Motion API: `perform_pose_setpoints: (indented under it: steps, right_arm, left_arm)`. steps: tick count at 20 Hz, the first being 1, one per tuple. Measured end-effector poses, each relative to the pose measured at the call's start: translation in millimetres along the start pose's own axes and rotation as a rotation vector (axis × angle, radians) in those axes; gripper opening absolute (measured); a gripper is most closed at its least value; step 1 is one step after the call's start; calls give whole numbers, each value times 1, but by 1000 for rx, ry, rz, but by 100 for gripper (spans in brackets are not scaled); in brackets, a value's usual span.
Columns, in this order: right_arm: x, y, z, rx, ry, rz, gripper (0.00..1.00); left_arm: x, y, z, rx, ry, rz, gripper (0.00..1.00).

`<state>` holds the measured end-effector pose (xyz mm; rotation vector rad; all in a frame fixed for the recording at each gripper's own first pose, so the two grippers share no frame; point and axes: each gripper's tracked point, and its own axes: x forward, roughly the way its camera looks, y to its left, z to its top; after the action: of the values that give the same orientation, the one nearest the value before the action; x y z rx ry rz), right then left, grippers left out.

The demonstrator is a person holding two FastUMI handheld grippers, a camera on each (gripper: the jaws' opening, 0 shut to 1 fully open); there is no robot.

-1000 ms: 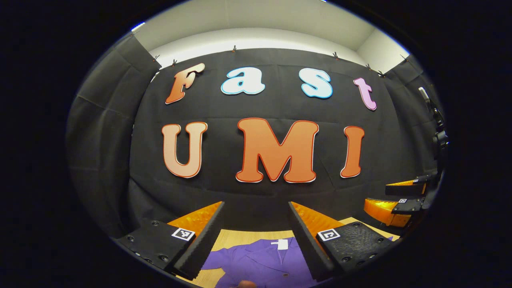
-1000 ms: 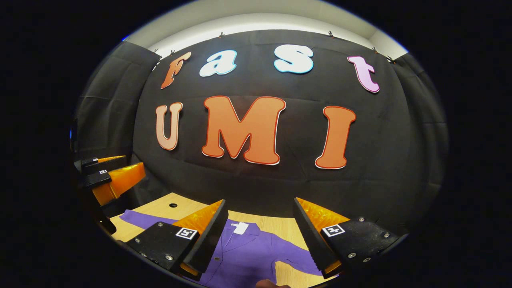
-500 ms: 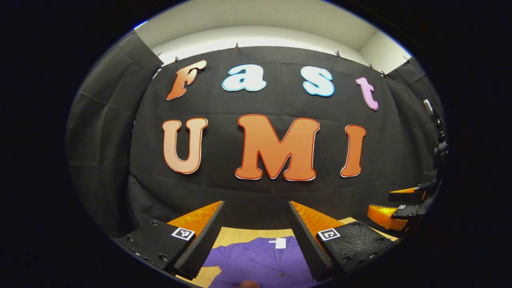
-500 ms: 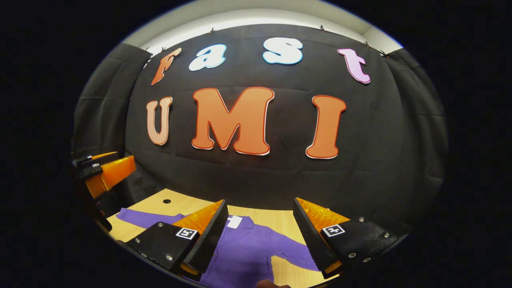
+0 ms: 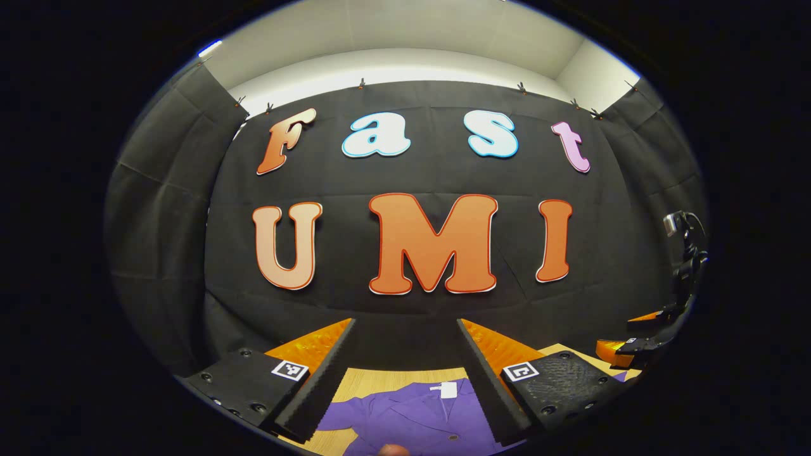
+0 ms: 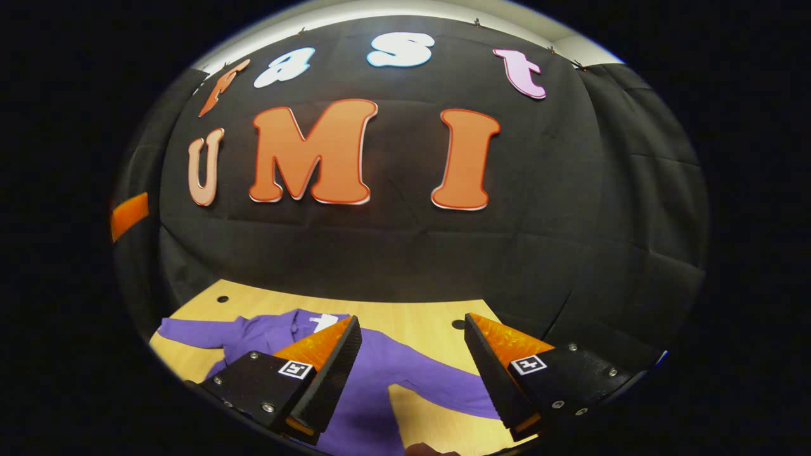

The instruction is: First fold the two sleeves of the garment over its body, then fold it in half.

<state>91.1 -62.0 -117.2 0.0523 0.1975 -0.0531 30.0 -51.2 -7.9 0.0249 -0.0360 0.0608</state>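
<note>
A purple long-sleeved garment (image 6: 374,380) lies flat on the wooden table (image 6: 405,311), collar and white label (image 6: 324,321) toward the wall. One sleeve (image 6: 190,329) stretches left, the other sleeve (image 6: 443,383) runs right, under my right gripper (image 6: 412,320). That gripper hangs open above the garment, holding nothing. In the left gripper view the garment (image 5: 405,418) with its white label (image 5: 448,389) shows low between the fingers of my left gripper (image 5: 405,323), which is open and empty above it. The right gripper (image 5: 633,347) shows at the far right.
The black cloth wall stands close behind the table (image 5: 370,380). Two small round holes (image 6: 222,298) (image 6: 457,324) sit in the tabletop near the wall. Bare wood (image 6: 431,424) lies between the garment's body and its right sleeve. The left gripper (image 6: 128,215) peeks in at the far left.
The right gripper has tilted down and swung right, so more table and garment show under it. Seen from the left gripper, it has dropped lower at the right edge. Both stay open.
</note>
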Motion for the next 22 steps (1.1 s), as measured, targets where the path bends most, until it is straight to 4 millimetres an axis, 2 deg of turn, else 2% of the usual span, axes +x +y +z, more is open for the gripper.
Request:
perform_pose_setpoints:
  steps: [6, 10, 14, 18, 21, 22]
  right_arm:
    - [17, -56, -56, 35, 139, -111, 98]
    - [31, -81, -99, 91, 261, -168, 98]
    - [40, -118, -142, 143, 383, -233, 98]
    - [43, -147, -186, 171, 524, -298, 98]
    - [43, -164, -207, 163, 616, -309, 99]
    - [45, -165, -212, 174, 642, -307, 99]
  left_arm:
    - [-1, -12, 3, 30, 0, -22, 95]
    - [2, -20, -14, 38, 53, -33, 95]
    - [4, -21, -15, 45, 65, -31, 94]
    - [4, -25, -29, 61, 95, -28, 95]
    - [3, -29, -37, 76, 120, -33, 95]
    - [3, -29, -40, 77, 127, -33, 99]
